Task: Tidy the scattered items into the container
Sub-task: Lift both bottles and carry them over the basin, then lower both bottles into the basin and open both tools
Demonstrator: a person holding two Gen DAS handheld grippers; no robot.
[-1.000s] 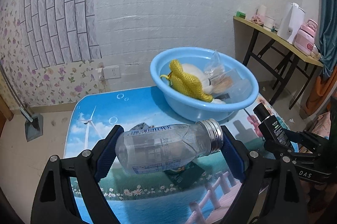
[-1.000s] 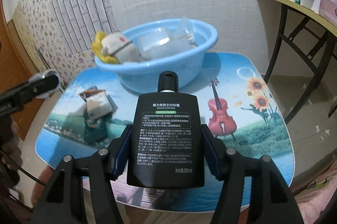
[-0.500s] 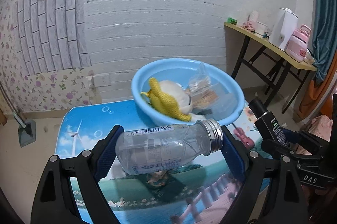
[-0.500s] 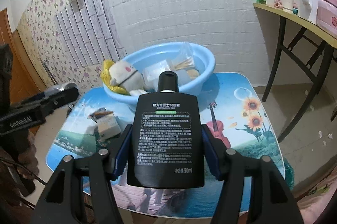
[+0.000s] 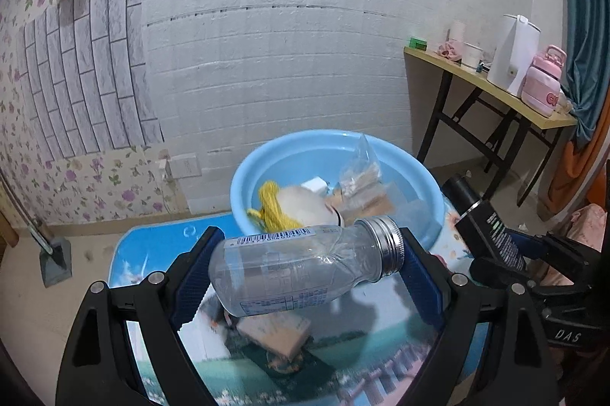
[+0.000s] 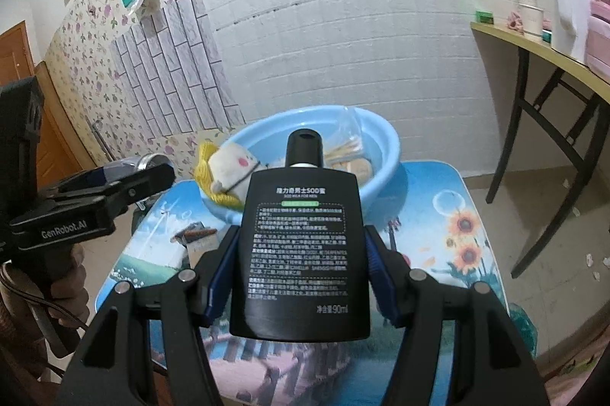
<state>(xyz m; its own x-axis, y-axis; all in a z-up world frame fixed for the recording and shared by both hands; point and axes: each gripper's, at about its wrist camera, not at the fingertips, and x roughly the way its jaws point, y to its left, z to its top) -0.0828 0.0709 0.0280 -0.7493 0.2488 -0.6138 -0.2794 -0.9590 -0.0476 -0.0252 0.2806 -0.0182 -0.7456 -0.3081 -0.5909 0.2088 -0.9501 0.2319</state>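
Beyond the fingers stands a white brick-patterned wall (image 5: pixel 305 44), with floral wallpaper (image 5: pixel 95 185) and grey brick panels (image 5: pixel 84 70) leftward. Rightward, a yellow side table (image 5: pixel 495 93) on black legs adjoins a teal curtain (image 5: pixel 583 24). Beige floor tiles (image 6: pixel 553 253) lie below.

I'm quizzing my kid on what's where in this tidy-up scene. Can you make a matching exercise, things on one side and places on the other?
Things:
1. clear bottle
2. black bottle
3. plush toy
4. small box

Places:
A. lying on the table
B. in the right gripper
C. inside the blue basin
D. in the left gripper

Pairs: 1-D, 2-B, 3-C, 4-A
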